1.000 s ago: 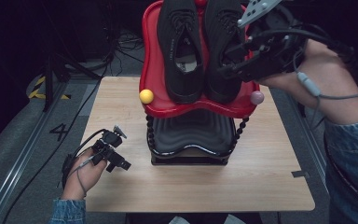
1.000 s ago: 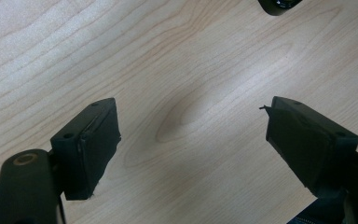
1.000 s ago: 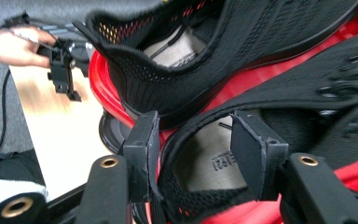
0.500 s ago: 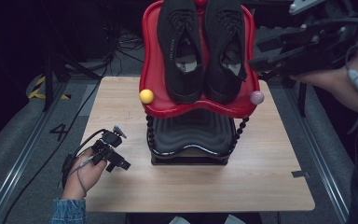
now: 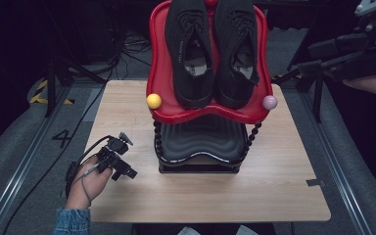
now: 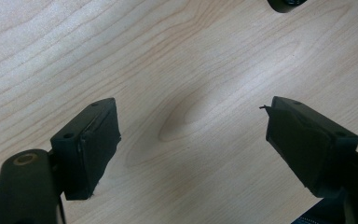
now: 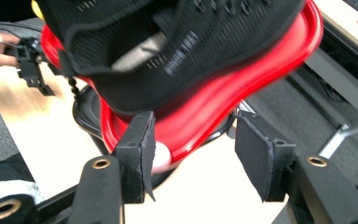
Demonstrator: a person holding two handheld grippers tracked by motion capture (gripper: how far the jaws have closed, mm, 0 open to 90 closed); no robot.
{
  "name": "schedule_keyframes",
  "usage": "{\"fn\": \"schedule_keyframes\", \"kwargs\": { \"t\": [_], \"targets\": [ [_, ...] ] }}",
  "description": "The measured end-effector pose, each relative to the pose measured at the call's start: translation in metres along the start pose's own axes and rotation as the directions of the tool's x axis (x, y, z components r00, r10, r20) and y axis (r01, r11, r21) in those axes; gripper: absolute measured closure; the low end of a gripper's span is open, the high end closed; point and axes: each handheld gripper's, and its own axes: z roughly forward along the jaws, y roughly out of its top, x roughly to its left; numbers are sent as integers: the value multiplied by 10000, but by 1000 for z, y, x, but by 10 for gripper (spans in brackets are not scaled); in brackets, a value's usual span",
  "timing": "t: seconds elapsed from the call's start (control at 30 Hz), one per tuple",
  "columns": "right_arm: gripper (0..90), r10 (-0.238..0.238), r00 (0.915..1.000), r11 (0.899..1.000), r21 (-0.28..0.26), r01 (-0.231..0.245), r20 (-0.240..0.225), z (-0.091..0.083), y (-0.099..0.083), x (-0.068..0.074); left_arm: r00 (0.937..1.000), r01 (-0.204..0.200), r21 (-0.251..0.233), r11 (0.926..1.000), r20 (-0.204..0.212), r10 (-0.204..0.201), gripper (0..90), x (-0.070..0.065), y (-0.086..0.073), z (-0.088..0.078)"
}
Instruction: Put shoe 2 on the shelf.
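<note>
Two black lace-up shoes, a left shoe (image 5: 191, 54) and a right shoe (image 5: 236, 51), lie side by side on the red top tray (image 5: 208, 113) of a small two-level rack. In the right gripper view the right shoe (image 7: 177, 46) looms close above the red tray (image 7: 223, 102). My right gripper (image 5: 298, 63) hovers off the table's right side and points at the rack. Its jaws (image 7: 193, 140) are open, have just been opening further, and hold nothing. My left gripper (image 5: 120, 164) rests on the wooden table at the front left, open (image 6: 191, 121) over bare wood.
A yellow ball (image 5: 152, 101) and a pink ball (image 5: 270, 102) cap the rack's front corners. Beneath the red tray sits a black lower tray (image 5: 200, 142). The wooden table (image 5: 274, 186) has bare wood around the rack. Cables and metal rails run along the floor on both sides.
My right gripper has drawn back to the right, from beside the right shoe to beyond the table's right edge. The left hand and both shoes have stayed put.
</note>
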Motion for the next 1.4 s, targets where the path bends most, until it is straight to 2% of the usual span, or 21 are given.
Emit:
{"fn": "schedule_keyframes", "kwargs": {
  "t": [0.33,0.63,0.7,0.87,1.17,1.27,1.3,1.33,1.4],
  "targets": [
    [461,724,9971,9961,485,-734,220,2,-37,-22,10000,74,6,10000,-10,-74,179,2,-1,1],
    [446,1658,9858,9789,1166,-1677,262,24,-85,-44,10000,4,2,10000,-60,-4,179,3,0,2],
    [441,1825,9827,9736,1339,-1849,301,30,-96,-47,9999,158,15,9999,-7,-158,179,2,0,2],
    [432,2156,9763,9626,1646,-2154,167,43,-118,-48,10000,39,30,10000,-24,-39,179,3,0,2],
    [413,2771,9608,9350,2310,-2691,-22,75,-165,-48,10000,41,26,10000,-43,-41,179,5,-1,2],
    [411,3202,9473,9204,2398,-3087,-93,81,-182,-49,9998,160,-32,9999,-87,-160,179,6,-2,2],
    [411,3397,9405,9107,2530,-3264,-92,85,-191,-49,9998,187,-18,9998,-40,-187,179,6,-2,2],
    [411,3397,9405,9107,2530,-3264,-92,85,-191,-49,9998,187,-18,9998,-40,-187,179,6,-2,2],
    [407,3478,9376,9018,2727,-3354,31,92,-204,-49,9998,193,-15,9998,-46,-193,179,6,-2,3]
  ]
}}
